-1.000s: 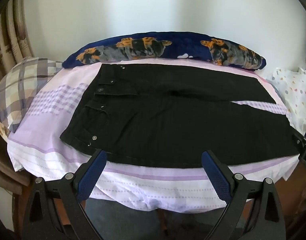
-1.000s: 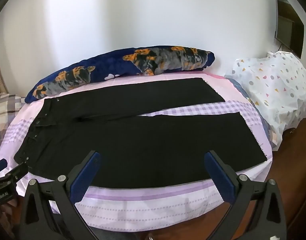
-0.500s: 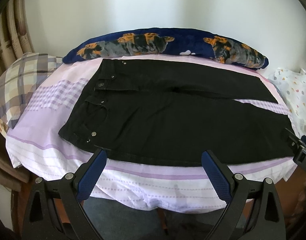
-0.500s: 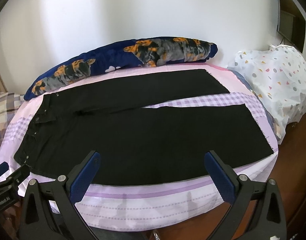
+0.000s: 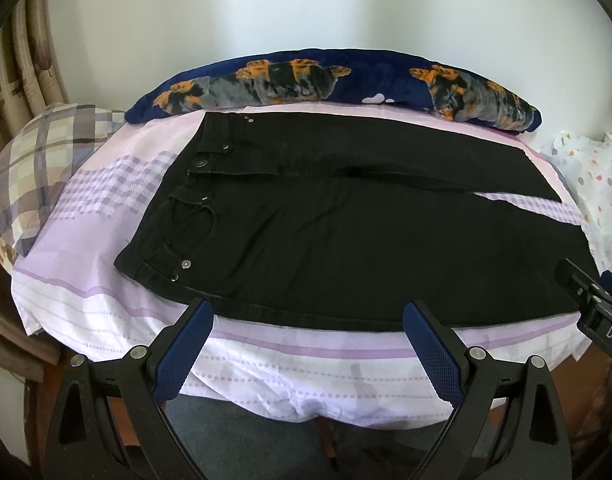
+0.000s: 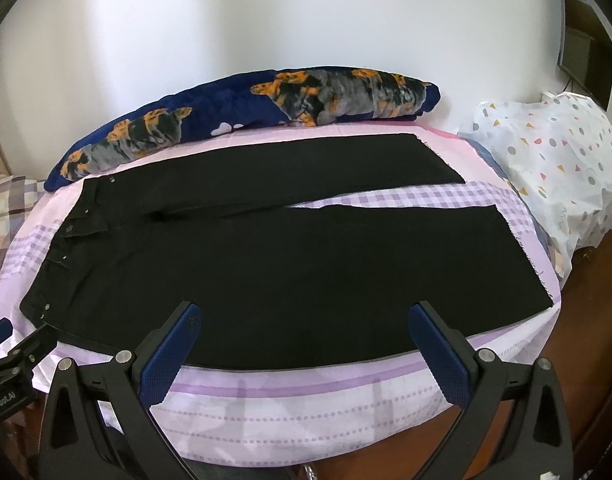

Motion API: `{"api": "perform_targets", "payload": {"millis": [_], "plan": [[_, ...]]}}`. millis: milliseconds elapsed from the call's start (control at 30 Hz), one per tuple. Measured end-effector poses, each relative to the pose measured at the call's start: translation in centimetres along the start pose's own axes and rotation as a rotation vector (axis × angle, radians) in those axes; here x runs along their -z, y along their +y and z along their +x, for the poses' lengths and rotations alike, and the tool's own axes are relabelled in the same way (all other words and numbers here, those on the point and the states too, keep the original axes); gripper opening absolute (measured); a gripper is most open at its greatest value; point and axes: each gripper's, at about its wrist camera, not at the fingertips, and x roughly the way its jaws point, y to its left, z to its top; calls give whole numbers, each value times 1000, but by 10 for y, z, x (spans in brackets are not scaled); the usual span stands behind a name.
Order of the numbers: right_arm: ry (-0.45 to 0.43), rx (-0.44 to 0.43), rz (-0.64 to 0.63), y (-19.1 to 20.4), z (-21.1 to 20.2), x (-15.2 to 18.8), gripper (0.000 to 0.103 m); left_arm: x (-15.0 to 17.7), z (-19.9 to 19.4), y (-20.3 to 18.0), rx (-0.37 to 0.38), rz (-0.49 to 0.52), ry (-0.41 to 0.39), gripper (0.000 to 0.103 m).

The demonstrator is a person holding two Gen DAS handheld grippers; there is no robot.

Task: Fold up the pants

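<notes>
White wall stands at the back of the room, and right in front of you is a bed with a purple and white sheet (image 5: 266, 368). Your left gripper (image 5: 308, 354) is wide open and holds nothing; its blue fingers (image 5: 184, 354) hang over the near edge of the sheet. Your right gripper (image 6: 304, 350) is wide open too, with nothing in it. Just past both of them, the black pants (image 5: 346, 248) lie flat on the sheet, not folded, waist to your left and legs to your right. The two legs spread a little apart at the ends. Behind the pants lies a long blue pillow (image 6: 242, 128). A checked pillow (image 5: 38, 160) sits far left, and a spotty white bag (image 6: 554, 160) sits far right.
</notes>
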Motion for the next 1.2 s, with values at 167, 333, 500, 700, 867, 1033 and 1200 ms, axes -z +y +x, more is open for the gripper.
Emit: {"api": "perform_targets", "payload": {"millis": [167, 333, 500, 700, 867, 1033, 1200], "plan": [[-2, 4, 1, -1, 1, 0, 103, 2, 4, -1, -2, 5, 1, 96], [9, -1, 14, -4, 4, 1, 103, 3, 4, -1, -3, 5, 1, 96], [8, -2, 5, -4, 4, 2, 103, 5, 7, -2, -5, 7, 1, 96], [9, -1, -1, -2, 5, 4, 103, 4, 7, -3, -7, 5, 3, 96], [9, -1, 1, -1, 5, 4, 103, 4, 7, -3, -6, 6, 2, 96], [10, 1, -3, -2, 5, 4, 103, 7, 8, -4, -5, 5, 4, 96], [12, 5, -4, -1, 6, 4, 103, 10, 10, -4, 1, 1, 8, 96]]}}
